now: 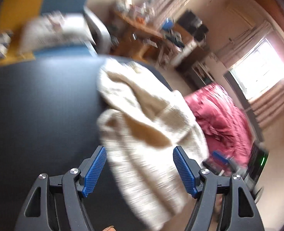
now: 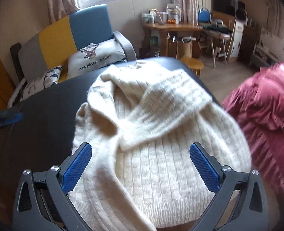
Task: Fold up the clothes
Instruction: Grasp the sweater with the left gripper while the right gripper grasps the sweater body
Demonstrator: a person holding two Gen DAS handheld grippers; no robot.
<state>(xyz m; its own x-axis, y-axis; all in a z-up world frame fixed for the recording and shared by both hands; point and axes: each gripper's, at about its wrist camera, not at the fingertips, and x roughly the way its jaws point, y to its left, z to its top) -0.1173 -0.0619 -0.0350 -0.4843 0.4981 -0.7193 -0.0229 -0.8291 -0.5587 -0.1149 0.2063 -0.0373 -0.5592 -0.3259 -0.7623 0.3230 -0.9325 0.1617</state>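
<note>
Right gripper [image 2: 141,165]: jaws spread wide, nothing between the pads; the sweater [image 2: 161,134] lies just ahead of and beneath them. Left gripper [image 1: 140,170]: jaws also spread, empty, with the sweater's near hem showing between them; this view is motion-blurred.

Sweater: cream cable knit, lying in a rumpled heap on the table [image 2: 45,105], toward its right edge, partly hanging over. One ribbed part, a sleeve or cuff, is flopped across the body. No flat, squared fold is visible.

Judgement: the step in hand is laying out or gathering the sweater for a fold. The next move calls for a pinch on a hem or sleeve edge, one per gripper, then pulling it onto bare table.

Beyond the table: a red quilted garment [image 2: 267,111], then a sofa [image 2: 64,32].
</note>
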